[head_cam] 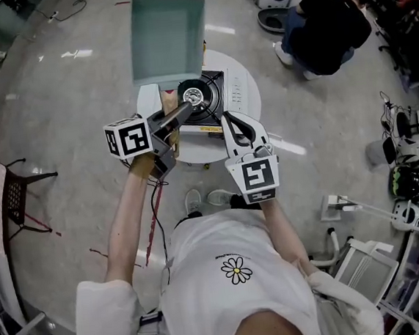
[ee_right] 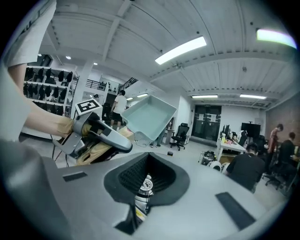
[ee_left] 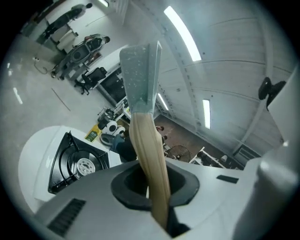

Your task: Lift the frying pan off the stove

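Both your grippers are raised over the round white table (head_cam: pixel 249 85). Your left gripper (ee_left: pixel 154 187) is clamped tight on the wooden handle (ee_left: pixel 147 150) of the pale green square pan (ee_left: pixel 139 77). The pan hangs tilted in the air, clear of the stove (ee_left: pixel 75 161). Your right gripper (ee_right: pixel 145 183) has its jaws together and holds nothing. The black stove stands on the table below. Around it is grey floor (head_cam: pixel 63 103), and a person in dark clothes (head_cam: pixel 328 19) is farther off.

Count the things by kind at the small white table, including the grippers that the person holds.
Frying pan: 1
Portable gas stove: 1
Round table: 1
Grippers (left gripper, right gripper): 2
Total: 5
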